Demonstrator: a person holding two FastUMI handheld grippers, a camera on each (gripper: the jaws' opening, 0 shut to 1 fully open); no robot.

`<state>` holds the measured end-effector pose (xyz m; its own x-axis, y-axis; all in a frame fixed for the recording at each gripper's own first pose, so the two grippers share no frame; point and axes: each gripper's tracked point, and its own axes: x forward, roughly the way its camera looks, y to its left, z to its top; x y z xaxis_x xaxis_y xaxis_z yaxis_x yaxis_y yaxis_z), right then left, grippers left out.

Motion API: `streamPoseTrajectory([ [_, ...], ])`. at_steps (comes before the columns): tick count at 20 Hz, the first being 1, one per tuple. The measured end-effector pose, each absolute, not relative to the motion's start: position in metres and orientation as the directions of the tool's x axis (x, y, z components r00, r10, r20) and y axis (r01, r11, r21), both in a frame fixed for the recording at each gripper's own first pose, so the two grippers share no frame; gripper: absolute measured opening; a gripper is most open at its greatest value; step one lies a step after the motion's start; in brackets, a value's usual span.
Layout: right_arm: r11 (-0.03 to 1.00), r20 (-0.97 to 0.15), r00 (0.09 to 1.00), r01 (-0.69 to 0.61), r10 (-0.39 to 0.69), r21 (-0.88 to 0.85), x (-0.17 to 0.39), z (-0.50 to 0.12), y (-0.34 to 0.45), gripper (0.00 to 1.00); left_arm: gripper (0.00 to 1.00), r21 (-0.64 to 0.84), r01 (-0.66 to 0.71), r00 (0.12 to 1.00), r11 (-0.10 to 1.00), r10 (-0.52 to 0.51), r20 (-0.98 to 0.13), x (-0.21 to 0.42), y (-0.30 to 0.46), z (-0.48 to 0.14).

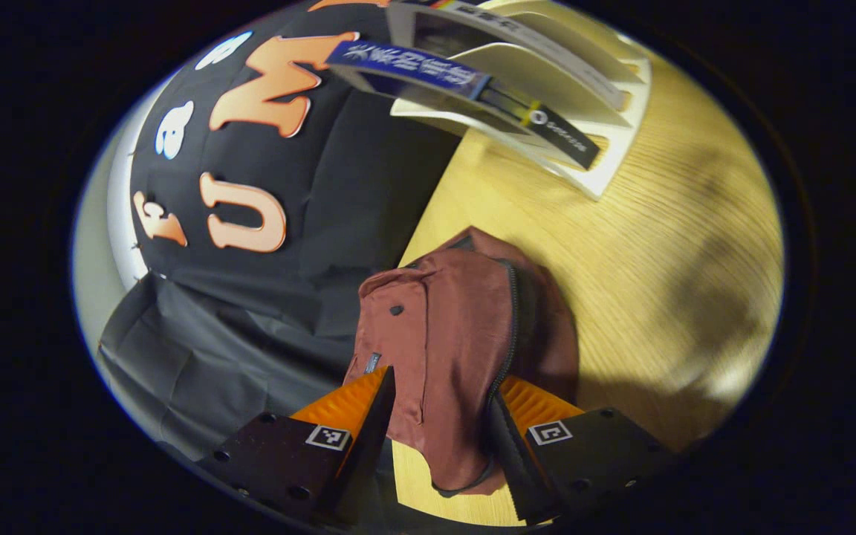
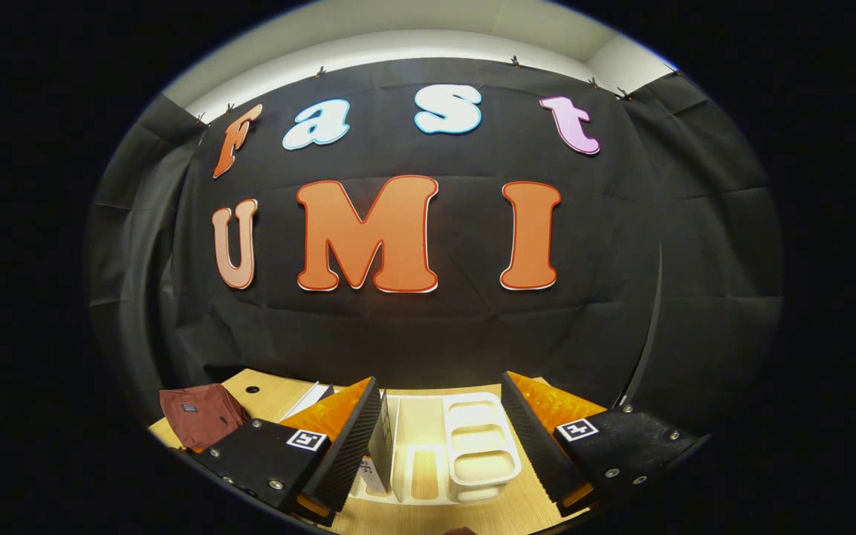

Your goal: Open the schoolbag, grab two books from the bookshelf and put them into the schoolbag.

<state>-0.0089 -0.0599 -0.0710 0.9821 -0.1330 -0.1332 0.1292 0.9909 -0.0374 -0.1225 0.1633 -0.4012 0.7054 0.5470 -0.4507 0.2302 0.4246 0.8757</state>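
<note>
Schoolbag (image 1: pixel 458 334) first: it is a dark red cloth bag lying on the wooden desk (image 1: pixel 621 260), close to the desk's edge by the black booth wall. A zipper (image 1: pixel 511 327) runs along one side of it, and it looks closed, though I cannot be sure from this angle. In the left gripper view, the left gripper (image 1: pixel 439 416) has its two fingers on either side of the bag's near end. The fingers (image 1: pixel 368 416) are apart, and the bag sits in the gap. Whether they are pressing on the cloth I cannot tell.

Farther along the desk stands the white bookshelf (image 1: pixel 606 148), with slanted dividers. A book with a dark blue cover (image 1: pixel 428 70) leans in it, and another book with a pale spine (image 1: pixel 517 37) rests behind that one.

In the right gripper view, the right gripper (image 2: pixel 439 431) hangs just above the bookshelf (image 2: pixel 472 446), looking down into its slots. Its fingers (image 2: pixel 354 438) are spread wide and hold nothing. A dark book (image 2: pixel 381 449) stands in a slot just beside the left-hand finger. The schoolbag (image 2: pixel 198 412) lies off to the left on the desk (image 2: pixel 264 394), well apart from this gripper.
</note>
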Motion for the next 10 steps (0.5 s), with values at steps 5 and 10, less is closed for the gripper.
streamPoseTrajectory([
  [5, 0.992, -0.138, 0.983, 0.120, -0.124, -0.038, -0.008, -0.073, -0.056, 0.96, 0.56, 0.846, 0.241, 0.684, 0.475, 0.535, -0.495, -0.107, 0.178, -0.391],
  [10, 0.992, -0.139, 0.983, 0.113, -0.119, -0.047, -0.005, -0.073, -0.056, 0.96, 0.22, 0.743, 0.252, 0.626, 0.620, 0.481, -0.614, -0.093, 0.187, -0.375],
])
